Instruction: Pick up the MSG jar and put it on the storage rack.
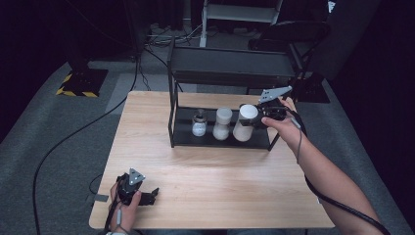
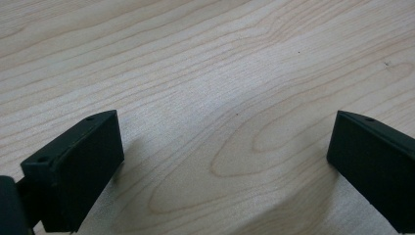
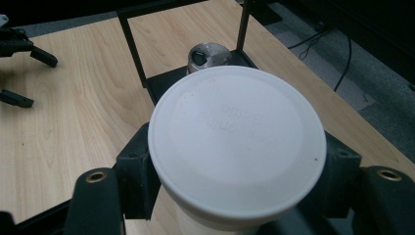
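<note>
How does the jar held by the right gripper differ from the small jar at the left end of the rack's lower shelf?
The held jar is taller and wider than the small jar. The held jar has a broad, flat white lid, while the small jar has a darker, metallic-looking top. The right gripper clamps the held jar, which leans slightly; the small jar stands upright and free. Both have pale bodies and are at the lower shelf.

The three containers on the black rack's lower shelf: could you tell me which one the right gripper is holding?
The rightmost jar, the one with the wide white lid. The right gripper is shut on it, while the middle jar and the small dark-capped bottle at the left stand untouched.
</note>
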